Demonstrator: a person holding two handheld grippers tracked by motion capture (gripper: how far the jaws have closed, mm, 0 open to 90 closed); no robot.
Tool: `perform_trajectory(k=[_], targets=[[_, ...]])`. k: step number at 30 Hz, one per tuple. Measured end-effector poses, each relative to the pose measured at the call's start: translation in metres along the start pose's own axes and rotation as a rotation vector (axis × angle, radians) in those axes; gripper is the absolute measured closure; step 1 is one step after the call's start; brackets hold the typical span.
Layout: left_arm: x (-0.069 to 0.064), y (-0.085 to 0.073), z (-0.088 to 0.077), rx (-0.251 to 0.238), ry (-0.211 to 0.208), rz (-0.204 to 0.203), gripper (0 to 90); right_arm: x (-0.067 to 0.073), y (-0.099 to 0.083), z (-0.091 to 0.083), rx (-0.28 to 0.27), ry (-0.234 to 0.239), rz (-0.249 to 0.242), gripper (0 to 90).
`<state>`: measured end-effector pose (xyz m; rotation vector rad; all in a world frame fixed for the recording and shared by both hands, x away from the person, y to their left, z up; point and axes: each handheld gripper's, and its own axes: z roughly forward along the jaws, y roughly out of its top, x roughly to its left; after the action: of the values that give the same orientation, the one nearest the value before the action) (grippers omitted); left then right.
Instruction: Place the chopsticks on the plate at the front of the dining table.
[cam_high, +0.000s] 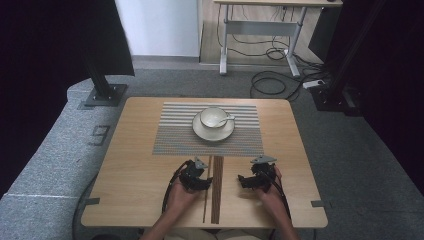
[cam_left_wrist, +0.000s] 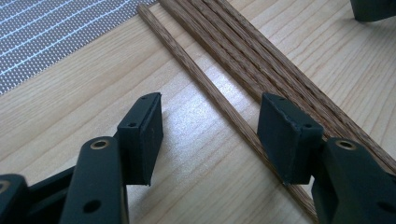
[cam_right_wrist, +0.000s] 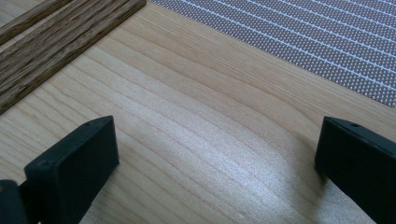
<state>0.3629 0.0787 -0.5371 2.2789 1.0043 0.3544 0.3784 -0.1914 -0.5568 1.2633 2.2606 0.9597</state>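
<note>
Pale wooden table (cam_high: 130, 165) under us, grey carpet all around it, and right at the near edge the person's two forearms come in, a gripper in each hand; the left gripper (cam_left_wrist: 210, 126) sits low over the wood with its jaws apart, nothing pinched, and one single dark stick (cam_left_wrist: 205, 88) runs slantwise through the gap between them, passing close by the jaw on the right of the left gripper view, though whether that pad touches it I can't tell; just beyond that lone stick lies the bundle of dark sticks (cam_left_wrist: 261, 60), side by side and pointing away across the table; over on the other side the right gripper (cam_right_wrist: 215, 158) hovers with its jaws spread wide above bare wood, holding nothing, the bundle well off at the upper left of the right gripper view; from the high view the two grippers flank the sticks, left one just beside them, right one a little apart; further out lies a grey striped placemat (cam_high: 175, 135), and on it a white saucer (cam_high: 200, 131) carrying a white cup (cam_high: 214, 117) with a small spoon (cam_high: 229, 118) lying beside the cup on the saucer
</note>
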Motion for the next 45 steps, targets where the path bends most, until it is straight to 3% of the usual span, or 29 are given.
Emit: perform_trajectory(k=[18,45], targets=[[0.0024,-0.0006,-0.0041,0.025,0.016,-0.02,45.1,0.0,0.0,0.0,0.0,0.0,0.0,0.0],[-0.0043,-0.0033,-0.0071,0.031,0.004,-0.024,46.2,0.0,0.0,0.0,0.0,0.0,-0.001,0.0]])
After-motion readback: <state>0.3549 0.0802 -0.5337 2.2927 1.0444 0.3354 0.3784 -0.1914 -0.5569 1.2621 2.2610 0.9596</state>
